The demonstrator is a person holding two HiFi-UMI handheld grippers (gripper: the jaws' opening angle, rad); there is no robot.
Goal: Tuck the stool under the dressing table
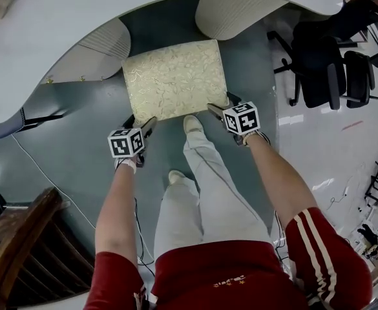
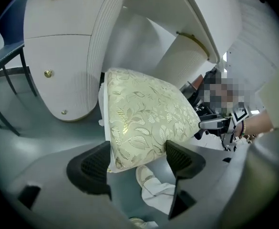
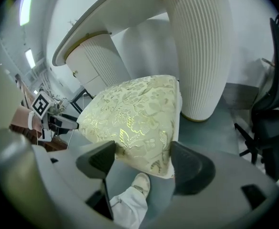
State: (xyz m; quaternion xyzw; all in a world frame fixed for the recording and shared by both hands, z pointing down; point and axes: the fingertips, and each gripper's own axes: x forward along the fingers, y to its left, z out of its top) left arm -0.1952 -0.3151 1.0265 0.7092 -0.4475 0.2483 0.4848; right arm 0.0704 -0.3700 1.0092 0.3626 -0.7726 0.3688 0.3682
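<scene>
The cream, gold-leaf-patterned cushioned stool [image 1: 176, 79] stands between the ribbed white pedestals [image 1: 234, 8] of the white dressing table [image 1: 111, 11], mostly out from under its worktop. The left gripper [image 1: 141, 123] and right gripper [image 1: 222, 103] each pinch a near corner. The likely next move is a level, square push inward.

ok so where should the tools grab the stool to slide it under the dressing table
Grip the stool by the two near corners of its padded seat, one tool each, coming from the person's side. The seat is a flat rectangle whose far edge faces the opening of the dressing table, so only the near corners are easy to reach, and pushing there should drive it straight in.
</scene>
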